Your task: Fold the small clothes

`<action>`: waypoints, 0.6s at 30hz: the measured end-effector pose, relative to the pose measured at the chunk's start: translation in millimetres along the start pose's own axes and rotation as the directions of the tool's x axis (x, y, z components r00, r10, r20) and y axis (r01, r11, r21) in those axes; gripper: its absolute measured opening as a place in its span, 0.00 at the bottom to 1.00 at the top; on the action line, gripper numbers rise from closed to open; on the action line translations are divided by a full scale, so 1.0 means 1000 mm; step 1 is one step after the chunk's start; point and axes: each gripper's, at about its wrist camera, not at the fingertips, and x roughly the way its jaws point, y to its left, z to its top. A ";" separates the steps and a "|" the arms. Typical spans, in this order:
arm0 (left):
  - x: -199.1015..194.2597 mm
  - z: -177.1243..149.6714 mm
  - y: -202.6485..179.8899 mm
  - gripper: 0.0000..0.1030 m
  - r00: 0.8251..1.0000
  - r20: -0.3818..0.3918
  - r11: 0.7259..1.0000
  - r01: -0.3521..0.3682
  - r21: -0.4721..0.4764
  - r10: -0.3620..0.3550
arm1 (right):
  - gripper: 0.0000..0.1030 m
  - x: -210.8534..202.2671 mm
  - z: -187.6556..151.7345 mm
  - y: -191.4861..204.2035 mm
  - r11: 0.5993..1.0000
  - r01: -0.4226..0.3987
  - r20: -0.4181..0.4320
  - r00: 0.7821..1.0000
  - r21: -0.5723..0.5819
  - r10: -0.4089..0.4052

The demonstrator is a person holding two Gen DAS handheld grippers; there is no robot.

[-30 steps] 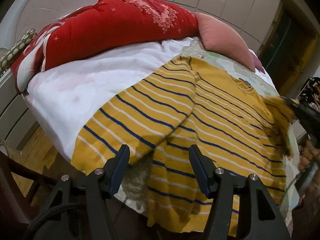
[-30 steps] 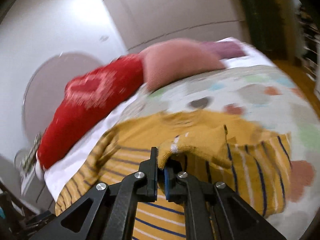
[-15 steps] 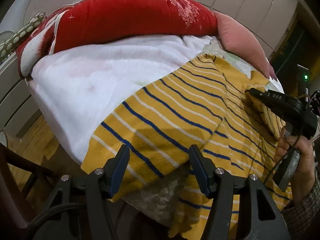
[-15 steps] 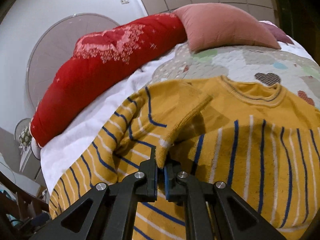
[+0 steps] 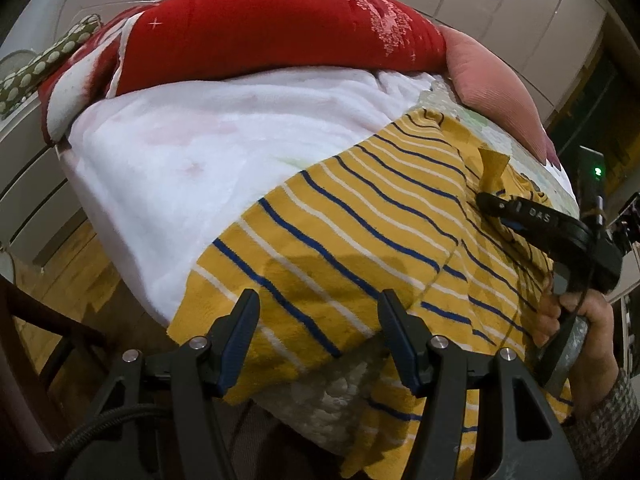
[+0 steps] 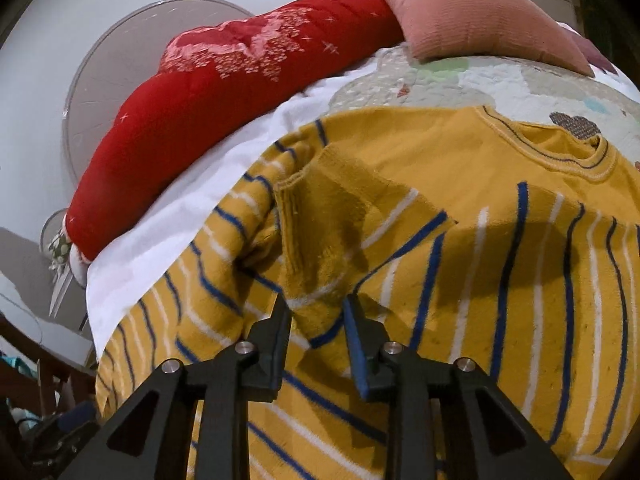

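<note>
Two grippers, both with jaws apart, neither holding anything.

Left wrist view: left gripper [image 5: 316,336] is wide open, nothing between its fingers, hovering over the lower left part of the yellow striped sweater [image 5: 360,240]. The sweater lies spread on the bed, its left part on the white blanket [image 5: 180,152], its hem hanging over the bed edge. Sleeve end [image 5: 494,164] is folded in over the body, near the right gripper [image 5: 486,202]. That gripper reaches in from the right, tip low over the sweater; contact cannot be told from here. A hand [image 5: 580,316] grips its handle, patterned sleeve cuff at the wrist. Red quilt [image 5: 260,28] lies bunched behind the blanket, pink pillow [image 5: 492,84] beside it on the right. Wooden floor [image 5: 68,280] shows lower left.

Right wrist view: right gripper [image 6: 316,320] is partly open, the gap clear, with the folded sleeve [image 6: 324,216] lying on the sweater's [image 6: 500,280] body just ahead of the fingertips, loose and not pinched. Collar [image 6: 552,148] is upper right, flat on the patterned quilt cover [image 6: 460,80]. White blanket [image 6: 192,208] runs under the sweater's left edge; red quilt [image 6: 224,96] and pink pillow [image 6: 472,20] sit behind. A round pale disc [image 6: 120,72] is at the wall, left.
</note>
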 end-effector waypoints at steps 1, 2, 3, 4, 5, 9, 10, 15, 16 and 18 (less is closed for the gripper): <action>-0.001 0.001 0.002 0.59 1.000 0.003 1.000 -0.003 -0.009 0.003 | 0.28 -0.004 -0.001 0.002 1.000 -0.006 0.002 1.000 -0.007 0.006; -0.002 0.001 0.004 0.59 1.000 0.007 1.000 -0.007 -0.016 0.008 | 0.28 -0.007 -0.001 0.004 1.000 -0.011 0.005 1.000 -0.010 0.011; -0.004 0.003 0.009 0.59 1.000 0.012 0.999 -0.021 -0.034 0.021 | 0.28 -0.012 -0.002 0.006 1.000 -0.018 0.010 1.000 -0.014 0.018; -0.005 0.004 0.014 0.59 0.999 0.015 0.998 -0.032 -0.051 0.033 | 0.28 -0.019 -0.003 0.010 0.999 -0.025 0.019 1.000 -0.022 0.025; -0.005 0.005 0.020 0.59 0.999 0.018 0.997 -0.043 -0.070 0.044 | 0.28 -0.024 -0.004 0.013 0.999 -0.031 0.025 0.999 -0.031 0.032; -0.012 0.009 0.042 0.59 0.996 0.031 0.986 -0.080 -0.144 0.085 | 0.29 -0.038 -0.009 0.031 0.996 -0.063 0.033 0.997 -0.066 0.065; -0.015 0.010 0.046 0.59 0.995 0.039 0.984 -0.089 -0.157 0.096 | 0.31 -0.041 -0.013 0.041 0.992 -0.086 0.027 0.996 -0.090 0.089; -0.032 0.016 0.066 0.59 0.978 0.104 0.965 -0.157 -0.209 0.182 | 0.56 -0.041 -0.036 0.104 0.947 -0.153 -0.021 0.988 -0.284 0.153; -0.036 0.018 0.070 0.59 0.973 0.115 0.960 -0.170 -0.221 0.199 | 0.57 -0.039 -0.046 0.125 0.919 -0.168 -0.041 0.986 -0.358 0.164; -0.043 0.021 0.081 0.59 0.965 0.138 0.949 -0.184 -0.256 0.224 | 0.63 -0.035 -0.063 0.151 0.873 -0.178 -0.066 0.984 -0.454 0.166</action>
